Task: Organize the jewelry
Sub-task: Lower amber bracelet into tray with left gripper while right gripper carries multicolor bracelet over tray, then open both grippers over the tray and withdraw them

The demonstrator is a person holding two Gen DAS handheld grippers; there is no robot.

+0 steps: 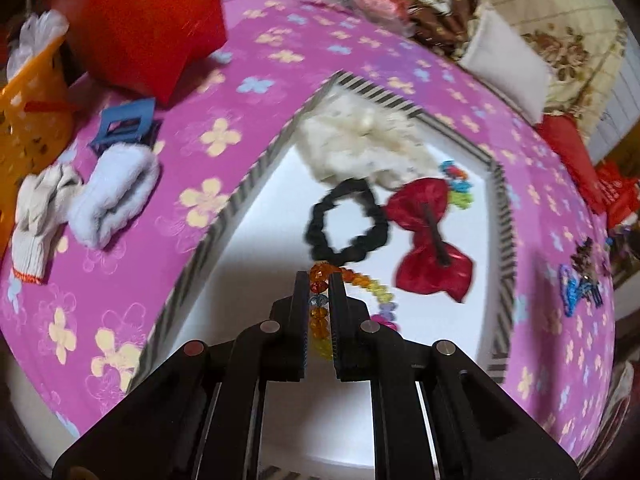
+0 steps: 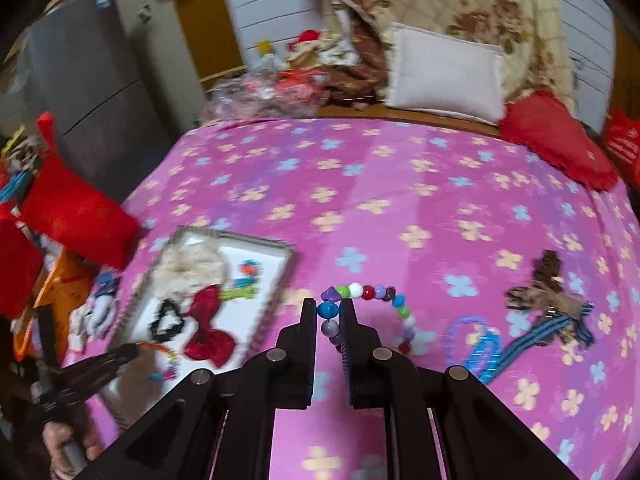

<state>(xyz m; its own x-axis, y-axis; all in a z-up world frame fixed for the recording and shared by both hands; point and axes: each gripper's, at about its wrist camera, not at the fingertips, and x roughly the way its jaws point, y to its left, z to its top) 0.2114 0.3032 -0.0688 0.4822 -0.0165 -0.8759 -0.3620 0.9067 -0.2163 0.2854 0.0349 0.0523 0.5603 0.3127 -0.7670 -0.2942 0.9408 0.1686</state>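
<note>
Both tools grip beads: left tool over the striped-rimmed tray, right tool seemingly above open blanket.

pink floral bedspread, white pillow

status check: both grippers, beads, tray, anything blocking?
Left gripper shut on amber bead string, over tray. Right gripper shut on multicolour bead bracelet, above pink cloth. Tray holds scrunchie and red bow; nothing blocking.
</note>
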